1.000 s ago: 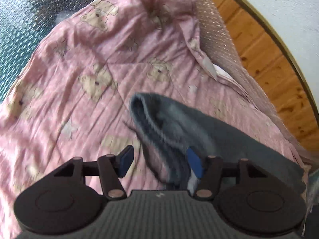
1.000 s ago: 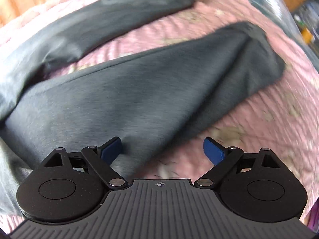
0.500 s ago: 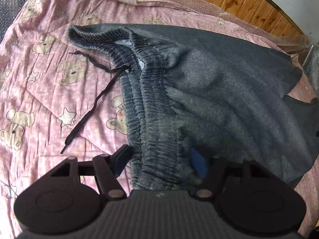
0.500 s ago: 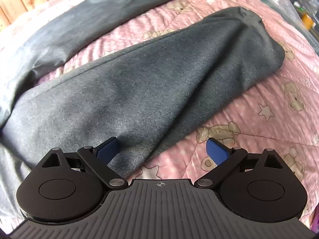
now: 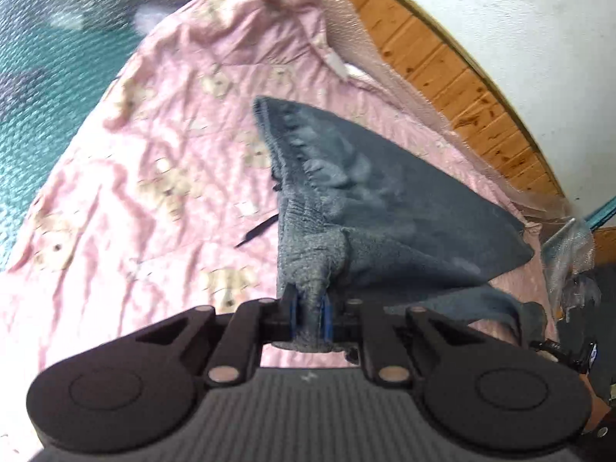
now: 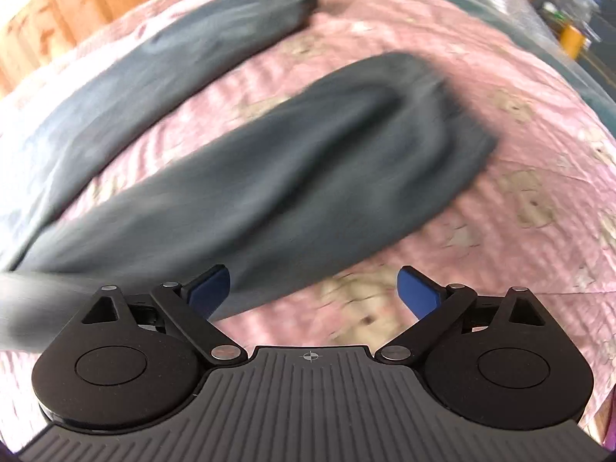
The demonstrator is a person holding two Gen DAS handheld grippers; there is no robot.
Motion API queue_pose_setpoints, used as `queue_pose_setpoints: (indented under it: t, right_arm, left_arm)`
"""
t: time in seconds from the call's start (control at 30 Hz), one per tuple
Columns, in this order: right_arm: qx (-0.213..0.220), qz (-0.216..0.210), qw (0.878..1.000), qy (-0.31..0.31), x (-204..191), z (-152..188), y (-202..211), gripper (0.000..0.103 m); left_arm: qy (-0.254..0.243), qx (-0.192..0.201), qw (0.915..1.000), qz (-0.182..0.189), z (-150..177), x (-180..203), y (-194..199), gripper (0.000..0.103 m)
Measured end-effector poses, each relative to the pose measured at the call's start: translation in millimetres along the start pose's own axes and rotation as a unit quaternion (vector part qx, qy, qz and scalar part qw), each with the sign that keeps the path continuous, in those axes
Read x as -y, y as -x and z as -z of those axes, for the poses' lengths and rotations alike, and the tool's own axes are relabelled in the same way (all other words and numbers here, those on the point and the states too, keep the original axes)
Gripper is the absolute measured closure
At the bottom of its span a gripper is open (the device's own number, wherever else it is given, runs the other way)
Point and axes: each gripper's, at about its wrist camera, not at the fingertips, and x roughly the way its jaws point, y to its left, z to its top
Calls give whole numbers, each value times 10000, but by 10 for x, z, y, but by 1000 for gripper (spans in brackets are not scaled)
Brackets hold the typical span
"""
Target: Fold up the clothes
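Dark grey sweatpants (image 5: 346,192) lie on a pink quilt with teddy bears (image 5: 154,177). My left gripper (image 5: 310,317) is shut on the ribbed waistband and holds it lifted off the quilt; a black drawstring (image 5: 256,233) hangs beside it. In the right wrist view the two legs (image 6: 308,177) stretch away across the quilt (image 6: 519,192), the near one in front of me, the far one (image 6: 173,57) at upper left. My right gripper (image 6: 313,288) is open and empty, over the near leg's edge.
A wooden bed frame (image 5: 442,65) and a white wall (image 5: 519,19) run along the right in the left wrist view. Bubble wrap (image 5: 569,254) lies at the quilt's right edge. Teal textured floor (image 5: 50,77) is on the left. Clutter (image 6: 569,34) sits at the far right.
My left gripper closed on the waistband and lifted it off the quilt. My right gripper stayed open and shifted slightly over the near leg.
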Motion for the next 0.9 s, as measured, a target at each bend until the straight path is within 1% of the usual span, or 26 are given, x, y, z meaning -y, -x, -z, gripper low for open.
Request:
queue_pose_setpoints:
  t: [0.1, 0.17, 0.23, 0.33, 0.37, 0.43, 0.47, 0.5, 0.53, 0.57, 0.6, 0.63, 0.67, 0.7, 0.73, 0.77, 0.8, 0.83, 0.9]
  right_arm:
    - [130, 146, 9986, -484, 298, -103, -58, 7]
    - [243, 77, 9948, -985, 511, -200, -97, 7]
    - [327, -54, 9899, -1381, 758, -271, -135, 7]
    - [519, -36, 9888, -1401, 981, -350, -246, 7]
    - [554, -24, 9892, -1358, 1031, -373, -289, 7]
    - [547, -148, 9903, -1268, 1113, -426, -374, 13]
    - [611, -153, 9911, -1169, 1104, -472, -408, 18]
    - [677, -267, 9918, -1050, 1105, -514, -410, 51]
    - [650, -466, 9921, -963, 1119, -587, -424, 74]
    - [670, -527, 9919, -946, 1131, -698, -399, 95]
    - [693, -588, 9915, -929, 1142, -809, -372, 96]
    - [883, -727, 9893, -905, 1153, -945, -233, 96]
    - [1023, -784, 9875, -911, 1172, -1070, -32, 99]
    - [1162, -843, 9854, -916, 1192, -1194, 169, 99]
    - [1306, -1009, 9821, -911, 1244, -1289, 419, 100]
    - [1348, -1000, 9825, -802, 1295, -1335, 592, 100]
    - [1388, -991, 9829, -692, 1347, -1381, 764, 100]
    - [1351, -903, 9851, -566, 1410, -1390, 866, 100]
    - [1115, -589, 9910, -440, 1582, -1312, 848, 100]
  left_arm:
    - [-467, -622, 9963, -364, 35, 13, -188, 90]
    - [-546, -790, 9936, -588, 100, 52, -298, 90]
    - [-409, -705, 9940, -723, 161, 69, -339, 89]
    - [-130, -508, 9954, -804, 224, 101, -353, 87]
    - [-77, -439, 9958, -802, 245, 139, -365, 84]
    - [-57, -368, 9954, -880, 297, 267, -393, 79]
    - [-103, -333, 9947, -963, 308, 330, -410, 78]
    - [-164, -279, 9933, -1113, 303, 404, -432, 80]
    - [-193, -220, 9922, -1212, 275, 462, -438, 86]
    - [-213, -152, 9925, -1197, 226, 521, -405, 87]
    - [-290, -30, 9928, -1166, 154, 601, -319, 88]
    - [-400, 116, 9927, -1128, 73, 673, -197, 89]
    - [-490, 248, 9932, -1029, -12, 728, -40, 89]
    - [-590, 370, 9932, -929, -106, 778, 162, 89]
    - [-699, 405, 9927, -894, -172, 806, 328, 89]
    - [-803, 337, 9924, -868, -215, 818, 464, 89]
    - [-909, 156, 9922, -835, -234, 823, 556, 89]
    - [-1063, -101, 9903, -883, -206, 819, 578, 89]
    - [-1352, -805, 9826, -985, -51, 789, 462, 88]
